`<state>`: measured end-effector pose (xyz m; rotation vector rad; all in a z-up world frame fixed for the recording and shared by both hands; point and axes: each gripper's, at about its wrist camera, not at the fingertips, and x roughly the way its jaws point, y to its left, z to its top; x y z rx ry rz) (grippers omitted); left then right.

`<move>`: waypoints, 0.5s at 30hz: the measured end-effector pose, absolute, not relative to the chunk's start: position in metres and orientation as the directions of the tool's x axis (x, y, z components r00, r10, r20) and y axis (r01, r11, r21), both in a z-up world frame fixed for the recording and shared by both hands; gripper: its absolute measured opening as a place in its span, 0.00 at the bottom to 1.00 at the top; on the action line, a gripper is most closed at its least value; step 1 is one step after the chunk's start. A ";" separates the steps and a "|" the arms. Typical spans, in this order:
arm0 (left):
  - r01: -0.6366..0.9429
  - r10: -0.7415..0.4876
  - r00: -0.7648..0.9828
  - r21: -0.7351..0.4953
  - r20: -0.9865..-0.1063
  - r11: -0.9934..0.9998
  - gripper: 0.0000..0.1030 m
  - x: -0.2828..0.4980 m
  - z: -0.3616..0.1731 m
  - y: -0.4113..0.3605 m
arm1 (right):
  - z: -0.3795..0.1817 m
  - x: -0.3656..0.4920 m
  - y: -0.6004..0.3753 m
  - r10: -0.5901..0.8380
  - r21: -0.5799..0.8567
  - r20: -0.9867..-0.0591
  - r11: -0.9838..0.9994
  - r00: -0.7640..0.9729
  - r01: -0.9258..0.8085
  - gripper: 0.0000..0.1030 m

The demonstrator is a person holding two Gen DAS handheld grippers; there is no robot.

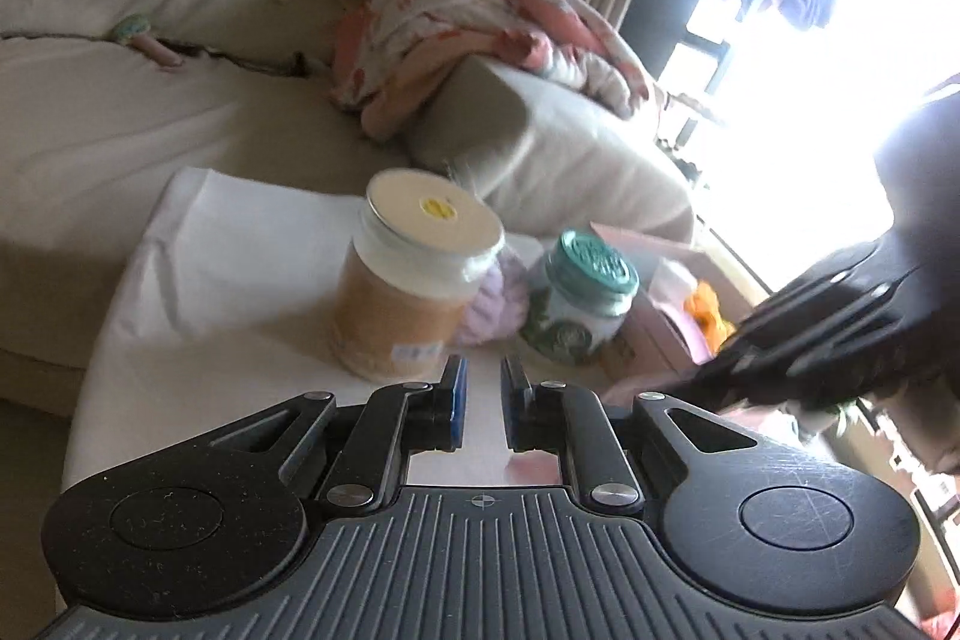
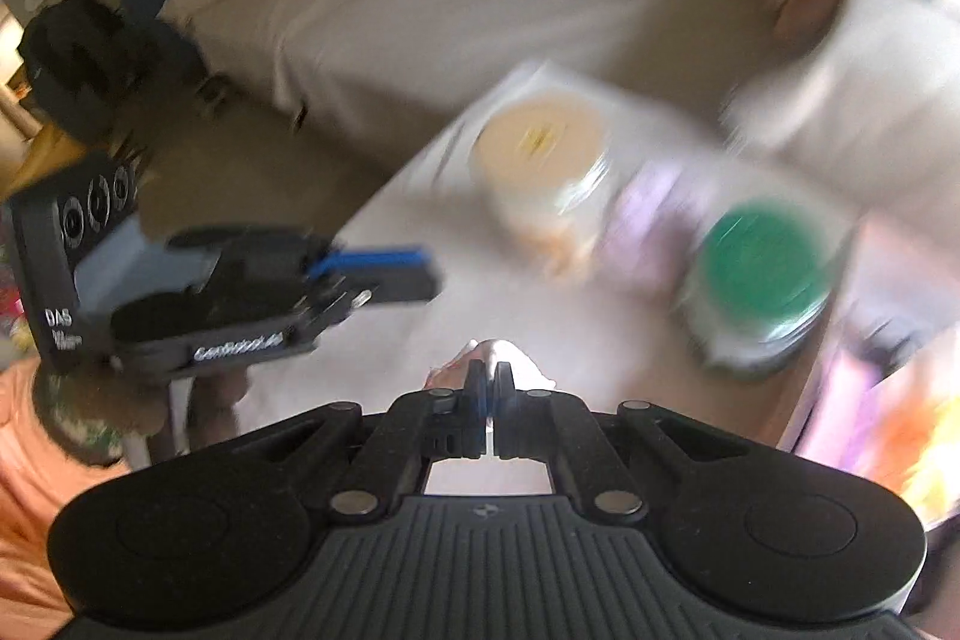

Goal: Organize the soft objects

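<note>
Right claw (image 2: 491, 370) first: pinched right down on a small pale soft scrap (image 2: 525, 364), pinkish-white, poking out past the tips; can't tell if it's cloth or tissue, the shot's too smeared. Left claw (image 1: 483, 370) is squeezed to its narrowest with nothing between the pads, hanging low over the table at about 10 o'clock from the right one. Going out from the right claw: jar with the beige lid (image 2: 540, 148) at 12, a purple fluffy thing (image 2: 648, 220) at 1, tucked between the two jars and touching both as far as I can see, green-lidded jar (image 2: 756, 280) at 2, pink box (image 2: 888, 316) at 3 with something orange in it. My guess is the box is where the soft stuff goes, so the scrap wants carrying over to 3 o'clock; I'd keep the pinch firm because there isn't much of it in the jaws, pass in front of the green jar rather than over it, and only let go once it's inside the walls. The purple one looks like the next pick, and fiddly, wedged like that. White table (image 1: 240, 280) underneath; beige sofa (image 1: 120, 112) wraps round behind, pink patterned blanket (image 1: 468, 28) heaped on its arm, blown-out window (image 1: 810, 100) off at 2 in the left view.
</note>
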<state>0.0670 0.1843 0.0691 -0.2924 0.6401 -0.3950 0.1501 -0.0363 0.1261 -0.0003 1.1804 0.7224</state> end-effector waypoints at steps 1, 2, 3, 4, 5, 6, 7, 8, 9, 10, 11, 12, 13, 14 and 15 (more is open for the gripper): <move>0.263 -0.435 0.733 -0.371 -0.523 0.890 0.13 0.066 0.069 0.184 | 0.123 0.148 -0.034 0.511 0.361 -0.841 0.775 0.178 -0.519 0.05; 0.260 -0.424 0.736 -0.357 -0.528 0.897 0.13 0.063 0.069 0.184 | 0.123 0.149 -0.032 0.504 0.347 -0.844 0.774 0.184 -0.530 0.07; 0.257 -0.408 0.740 -0.336 -0.534 0.906 0.13 0.061 0.068 0.184 | 0.126 0.151 -0.032 0.500 0.328 -0.841 0.776 0.207 -0.539 0.10; 0.254 -0.391 0.746 -0.312 -0.540 0.916 0.13 0.060 0.068 0.183 | 0.132 0.154 -0.034 0.501 0.315 -0.832 0.781 0.240 -0.540 0.13; 0.253 -0.373 0.750 -0.283 -0.547 0.925 0.13 0.058 0.067 0.183 | 0.139 0.158 -0.038 0.507 0.310 -0.818 0.787 0.272 -0.534 0.22; 0.255 -0.362 0.750 -0.262 -0.553 0.931 0.13 0.057 0.065 0.182 | 0.146 0.162 -0.042 0.513 0.309 -0.803 0.794 0.303 -0.523 0.33; 0.261 -0.358 0.747 -0.248 -0.560 0.933 0.13 0.057 0.063 0.181 | 0.151 0.171 -0.046 0.509 0.307 -0.794 0.807 0.332 -0.505 0.37; 0.271 -0.364 0.740 -0.245 -0.566 0.931 0.13 0.057 0.060 0.180 | 0.156 0.181 -0.050 0.496 0.299 -0.789 0.826 0.363 -0.478 0.42; 0.281 -0.376 0.729 -0.251 -0.572 0.926 0.13 0.057 0.057 0.178 | 0.158 0.194 -0.052 0.478 0.294 -0.789 0.846 0.386 -0.446 0.44; 0.289 -0.388 0.719 -0.260 -0.576 0.921 0.13 0.059 0.055 0.176 | 0.157 0.208 -0.054 0.460 0.292 -0.794 0.862 0.397 -0.415 0.45; 0.299 -0.402 0.709 -0.270 -0.580 0.916 0.13 0.059 0.052 0.173 | 0.153 0.226 -0.055 0.433 0.289 -0.809 0.882 0.398 -0.372 0.50; 0.309 -0.414 0.698 -0.276 -0.584 0.910 0.13 0.060 0.050 0.170 | 0.146 0.243 -0.055 0.407 0.289 -0.825 0.900 0.391 -0.328 0.52; 0.324 -0.429 0.687 -0.281 -0.586 0.903 0.13 0.060 0.048 0.166 | 0.137 0.259 -0.054 0.386 0.289 -0.843 0.913 0.374 -0.289 0.52; 0.340 -0.444 0.677 -0.286 -0.587 0.896 0.13 0.059 0.047 0.162 | 0.127 0.274 -0.052 0.365 0.285 -0.863 0.923 0.349 -0.259 0.52; 0.357 -0.460 0.665 -0.291 -0.588 0.888 0.13 0.056 0.045 0.158 | 0.116 0.289 -0.050 0.338 0.276 -0.883 0.935 0.326 -0.221 0.52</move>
